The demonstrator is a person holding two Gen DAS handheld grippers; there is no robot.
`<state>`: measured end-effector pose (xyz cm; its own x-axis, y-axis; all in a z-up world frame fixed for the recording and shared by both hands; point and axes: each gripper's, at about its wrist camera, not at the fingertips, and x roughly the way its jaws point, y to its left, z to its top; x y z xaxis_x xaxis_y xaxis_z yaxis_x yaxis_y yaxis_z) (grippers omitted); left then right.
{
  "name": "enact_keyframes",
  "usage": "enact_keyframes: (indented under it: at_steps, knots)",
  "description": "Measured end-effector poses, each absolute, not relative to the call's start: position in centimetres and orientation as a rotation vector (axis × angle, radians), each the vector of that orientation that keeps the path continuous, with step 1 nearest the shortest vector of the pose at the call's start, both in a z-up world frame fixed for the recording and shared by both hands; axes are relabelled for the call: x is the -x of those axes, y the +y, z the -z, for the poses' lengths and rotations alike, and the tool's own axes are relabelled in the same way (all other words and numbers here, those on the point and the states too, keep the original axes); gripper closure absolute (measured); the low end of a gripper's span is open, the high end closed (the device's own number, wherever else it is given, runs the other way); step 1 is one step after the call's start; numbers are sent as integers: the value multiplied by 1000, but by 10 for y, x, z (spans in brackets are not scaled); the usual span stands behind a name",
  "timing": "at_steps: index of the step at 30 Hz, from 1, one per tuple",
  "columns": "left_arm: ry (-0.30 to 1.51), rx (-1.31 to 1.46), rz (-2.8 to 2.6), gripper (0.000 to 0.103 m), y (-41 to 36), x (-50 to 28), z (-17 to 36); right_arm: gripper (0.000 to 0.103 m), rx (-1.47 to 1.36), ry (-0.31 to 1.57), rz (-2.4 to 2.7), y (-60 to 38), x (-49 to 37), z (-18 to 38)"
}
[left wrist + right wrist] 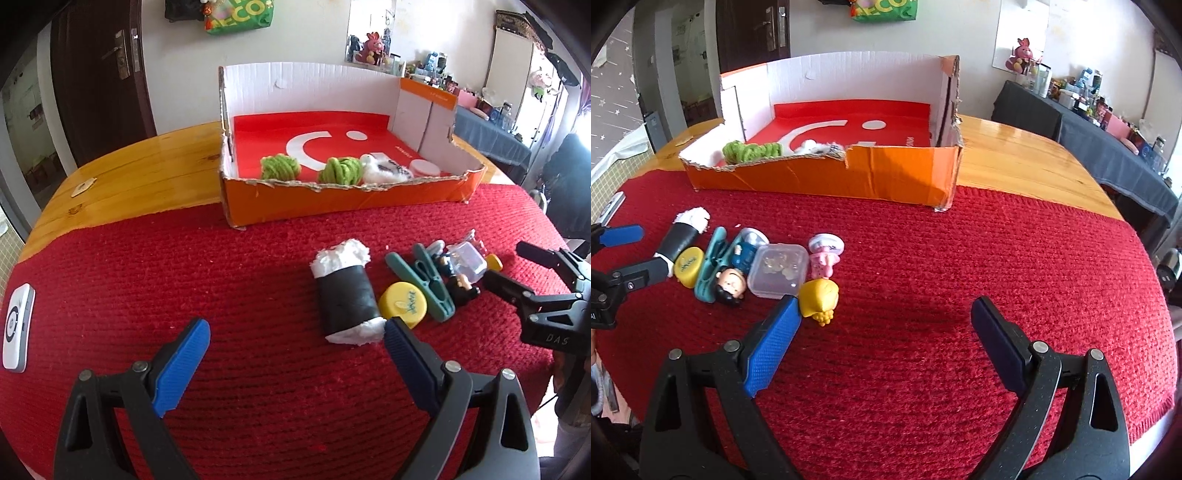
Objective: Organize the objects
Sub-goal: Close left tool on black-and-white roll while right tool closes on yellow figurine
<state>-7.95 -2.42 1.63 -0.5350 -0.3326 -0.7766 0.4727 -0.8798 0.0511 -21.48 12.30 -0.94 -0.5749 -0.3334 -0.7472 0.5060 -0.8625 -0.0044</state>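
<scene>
While both grippers hang over the red knitted cloth, each stands wide open and holds nothing. The left gripper has its right pad beside the lower end of a black-wrapped white roll. The right gripper has its left pad just beside a yellow toy. Between them lie a yellow cap, teal clothespins, a small figurine, a clear plastic box and a pink toy. The orange cardboard box at the cloth's far edge holds two green yarn balls.
</scene>
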Motion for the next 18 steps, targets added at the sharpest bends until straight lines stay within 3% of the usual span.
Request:
enact_keyframes:
  at_steps: [18]
  knots:
    - [208,-1191,2377,6,-39,85,-17,9,-1087,320,2361,127,226,3]
